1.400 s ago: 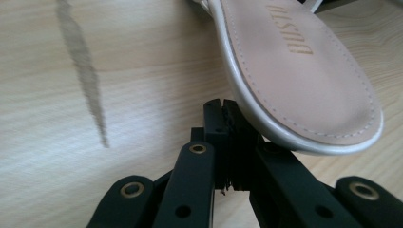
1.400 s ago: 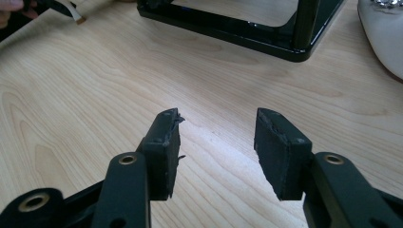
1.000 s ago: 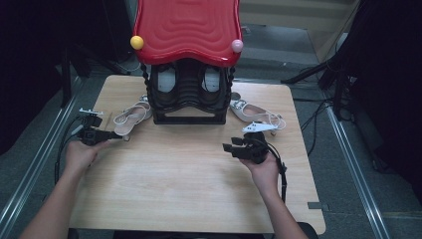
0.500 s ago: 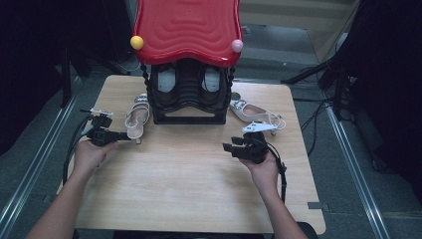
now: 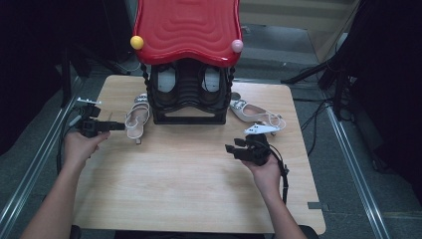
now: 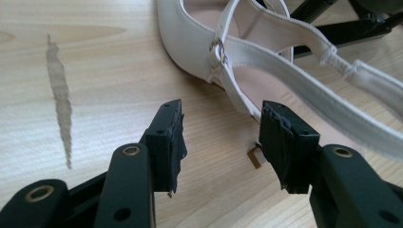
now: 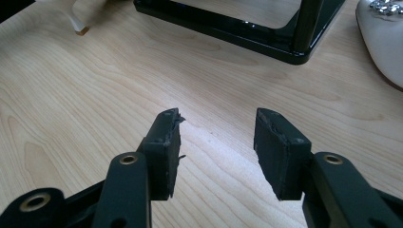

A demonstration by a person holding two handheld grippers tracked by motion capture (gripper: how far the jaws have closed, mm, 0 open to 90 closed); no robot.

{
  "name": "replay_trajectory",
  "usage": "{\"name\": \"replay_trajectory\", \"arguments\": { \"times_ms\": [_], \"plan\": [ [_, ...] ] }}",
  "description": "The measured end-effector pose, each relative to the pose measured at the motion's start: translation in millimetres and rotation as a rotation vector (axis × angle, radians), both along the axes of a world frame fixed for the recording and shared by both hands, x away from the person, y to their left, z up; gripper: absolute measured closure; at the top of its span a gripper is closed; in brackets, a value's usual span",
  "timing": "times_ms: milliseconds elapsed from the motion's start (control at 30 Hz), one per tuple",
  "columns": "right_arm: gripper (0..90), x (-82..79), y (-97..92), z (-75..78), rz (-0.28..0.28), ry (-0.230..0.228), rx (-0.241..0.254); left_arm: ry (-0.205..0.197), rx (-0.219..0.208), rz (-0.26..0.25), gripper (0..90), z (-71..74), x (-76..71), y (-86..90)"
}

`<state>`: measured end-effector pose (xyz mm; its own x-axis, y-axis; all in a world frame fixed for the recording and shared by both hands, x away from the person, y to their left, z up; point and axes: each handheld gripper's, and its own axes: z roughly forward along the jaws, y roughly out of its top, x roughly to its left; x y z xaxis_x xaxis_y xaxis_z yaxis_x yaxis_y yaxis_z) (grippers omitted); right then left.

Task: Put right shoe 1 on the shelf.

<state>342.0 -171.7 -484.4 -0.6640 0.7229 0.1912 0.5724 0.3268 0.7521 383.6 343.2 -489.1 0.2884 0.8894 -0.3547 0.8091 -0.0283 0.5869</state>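
High view: two sandals, one (image 5: 137, 117) left and one (image 5: 256, 115) right of the black rack (image 5: 188, 97) on the worktop (image 5: 189, 189). Left gripper view: left hand-held gripper (image 6: 221, 137), jaws just opened, empty, behind the left sandal's heel. Right gripper view: right hand-held gripper (image 7: 216, 142) agape, empty.

- Shoe rack (image 5: 186, 97): black frame, glossy red rippled top (image 5: 188, 27) with one yellow knob (image 5: 137, 42), one pink (image 5: 237, 46).
- Slingback sandal (image 5: 137, 115): white straps.
- Worktop (image 5: 189, 189): pale wood grain.
- Claws: black.
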Motion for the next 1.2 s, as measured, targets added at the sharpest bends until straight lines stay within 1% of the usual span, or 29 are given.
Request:
{"name": "replay_trajectory", "arguments": {
  "times_ms": [33, 67, 167, 233, 267, 300, 367, 433, 467, 500, 600, 700, 733, 800, 833, 867, 933, 967, 1033, 1067, 1133, 1200],
  "plan": [
    [52.4, -0.5, -0.7, -0.3, -0.002, -0.002, -0.002, -0.004, 0.001, 0.003, 51.1, 1.5, 1.3, -0.3],
    [52.5, -1.3, -1.4, -0.4, -0.003, -0.001, -0.002, 0.003, -0.005, 0.004, 51.1, 2.9, 2.3, -0.1],
    [52.4, -3.4, -3.9, -0.6, -0.01, -0.004, -0.011, -0.013, -0.008, 0.01, 50.7, 8.7, 6.8, 0.0],
    [52.5, -5.3, -5.5, -0.6, -0.017, -0.002, -0.019, -0.018, -0.011, 0.022, 48.3, 12.4, 10.0, -0.6],
    [52.5, -6.0, -6.7, -1.0, -0.019, -0.006, -0.017, -0.018, -0.016, 0.017, 47.3, 13.6, 11.2, -0.9],
    [52.5, -6.8, -7.2, -1.1, -0.023, -0.002, -0.014, -0.02, -0.012, 0.018, 46.4, 14.9, 12.9, -2.2],
    [52.3, -8.4, -9.7, -1.2, -0.028, -0.003, -0.014, -0.02, 0.01, 0.014, 45.4, 18.3, 15.7, -4.0],
    [51.9, -10.0, -11.7, -1.3, -0.037, -0.003, -0.011, -0.028, -0.017, 0.018, 44.8, 21.5, 18.3, -4.3],
    [51.8, -10.9, -12.9, -1.4, -0.041, -0.003, -0.01, -0.023, -0.021, 0.016, 44.7, 23.6, 19.9, -4.9],
    [51.8, -11.8, -14.5, -1.6, -0.042, -0.005, -0.01, -0.028, -0.02, 0.017, 44.4, 24.1, 20.4, -5.7],
    [51.8, -14.0, -17.8, -1.6, -0.052, -0.005, -0.008, -0.029, -0.021, -0.001, 44.0, 26.5, 23.2, -9.5],
    [51.8, -16.2, -21.0, -1.5, -0.063, -0.004, -0.007, -0.03, -0.021, 0.0, 43.9, 27.6, 26.6, -12.7],
    [51.8, -17.2, -22.1, -1.6, -0.067, -0.003, -0.008, -0.038, -0.025, 0.003, 43.9, 27.7, 27.1, -13.7],
    [51.8, -18.4, -24.1, -1.8, -0.07, -0.002, -0.007, -0.042, -0.031, 0.008, 43.8, 27.4, 29.1, -15.2],
    [51.8, -19.0, -24.9, -2.0, -0.073, -0.005, -0.008, -0.029, -0.025, 0.005, 43.7, 27.5, 31.0, -16.1],
    [51.6, -19.9, -25.5, -1.8, -0.078, 0.0, -0.004, -0.031, -0.017, 0.011, 43.7, 26.9, 32.3, -17.9],
    [51.6, -20.8, -27.4, -2.2, -0.081, -0.004, -0.005, -0.034, -0.011, 0.009, 43.8, 25.7, 35.0, -20.1],
    [51.7, -21.3, -28.0, -2.3, -0.083, -0.002, -0.005, -0.029, -0.011, 0.008, 43.8, 24.9, 36.1, -20.9],
    [51.6, -22.3, -29.4, -2.4, -0.09, -0.002, -0.005, -0.022, 0.002, 0.015, 43.8, 23.1, 38.7, -23.6],
    [51.6, -22.4, -30.0, -2.5, -0.09, -0.003, -0.005, -0.021, 0.012, 0.011, 43.8, 21.8, 40.1, -25.1],
    [51.6, -23.1, -31.3, -2.5, -0.095, -0.004, -0.004, -0.015, 0.015, 0.007, 43.8, 19.2, 42.7, -27.1],
    [51.6, -24.0, -32.4, -2.5, -0.099, -0.003, -0.007, -0.007, 0.029, 0.016, 43.7, 14.9, 46.6, -29.3]
  ]
}}
